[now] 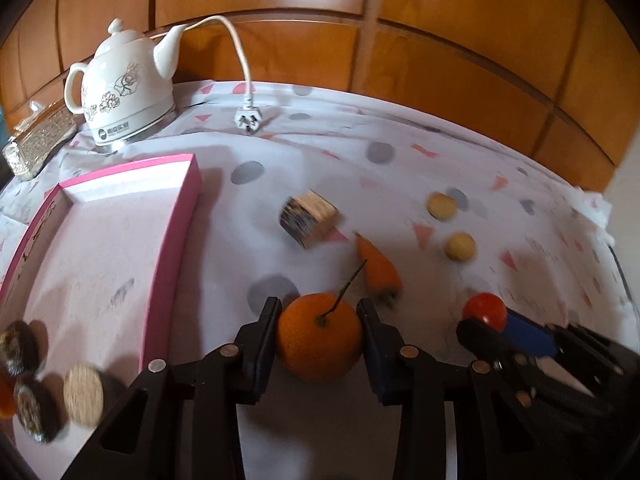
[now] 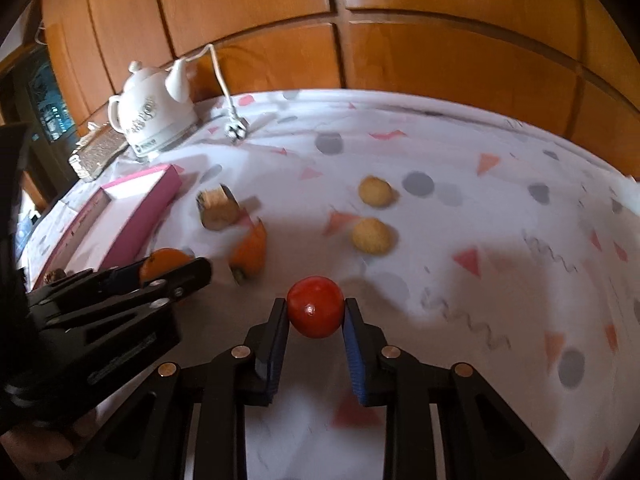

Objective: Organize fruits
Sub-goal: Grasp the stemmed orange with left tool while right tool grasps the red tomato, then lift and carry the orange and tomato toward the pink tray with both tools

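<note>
The orange (image 1: pixel 319 338) in my left tongs (image 1: pixel 319 330) is round, bright and matte, with a thin stem sticking up toward 1 o'clock, and both pads press its sides just right of the pink tray (image 1: pixel 172 264). My right tongs (image 2: pixel 316 312) pinch a small glossy red tomato (image 2: pixel 315 306) at their tips, above the spotted tablecloth (image 2: pixel 460 240). Both tools reach forward side by side, the carrot (image 2: pixel 250 254) lying at 11 o'clock from the tomato.

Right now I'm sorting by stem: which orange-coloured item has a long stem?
The tangerine between the left tool fingers; the carrot doesn't.
</note>
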`<action>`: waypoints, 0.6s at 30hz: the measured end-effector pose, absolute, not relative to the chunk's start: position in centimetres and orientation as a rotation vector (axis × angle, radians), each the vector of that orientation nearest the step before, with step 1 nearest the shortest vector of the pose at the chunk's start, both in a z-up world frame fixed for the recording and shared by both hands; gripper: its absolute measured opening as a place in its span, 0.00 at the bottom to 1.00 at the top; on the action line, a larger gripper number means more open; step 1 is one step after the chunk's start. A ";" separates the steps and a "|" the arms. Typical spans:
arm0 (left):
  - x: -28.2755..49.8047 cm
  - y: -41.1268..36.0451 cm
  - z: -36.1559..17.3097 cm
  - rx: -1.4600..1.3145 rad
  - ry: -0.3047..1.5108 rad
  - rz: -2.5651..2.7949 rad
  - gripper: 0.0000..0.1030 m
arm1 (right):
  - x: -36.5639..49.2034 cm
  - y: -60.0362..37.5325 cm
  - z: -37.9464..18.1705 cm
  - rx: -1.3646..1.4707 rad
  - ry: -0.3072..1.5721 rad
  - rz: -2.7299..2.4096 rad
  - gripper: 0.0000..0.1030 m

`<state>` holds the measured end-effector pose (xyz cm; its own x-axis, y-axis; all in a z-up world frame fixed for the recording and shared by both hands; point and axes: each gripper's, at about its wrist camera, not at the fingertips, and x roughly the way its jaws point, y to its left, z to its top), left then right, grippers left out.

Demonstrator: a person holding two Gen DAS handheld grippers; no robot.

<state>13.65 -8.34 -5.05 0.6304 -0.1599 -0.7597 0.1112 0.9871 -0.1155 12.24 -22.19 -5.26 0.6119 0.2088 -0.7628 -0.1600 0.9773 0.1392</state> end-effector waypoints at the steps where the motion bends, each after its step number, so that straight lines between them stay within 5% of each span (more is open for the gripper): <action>1: 13.0 -8.4 -5.0 -0.059 0.873 -0.165 0.37 | 12.0 -22.4 -5.4 0.061 0.889 0.207 0.26; 18: 10.1 -9.4 -6.5 0.005 0.824 -0.199 0.39 | 9.5 -24.0 -6.4 0.045 0.877 0.068 0.26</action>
<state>10.09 -9.36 -6.47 0.6614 -0.1742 -0.7295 0.1781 0.9813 -0.0729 9.53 -24.01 -6.43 0.6379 0.0777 -0.7662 -0.0406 0.9969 0.0672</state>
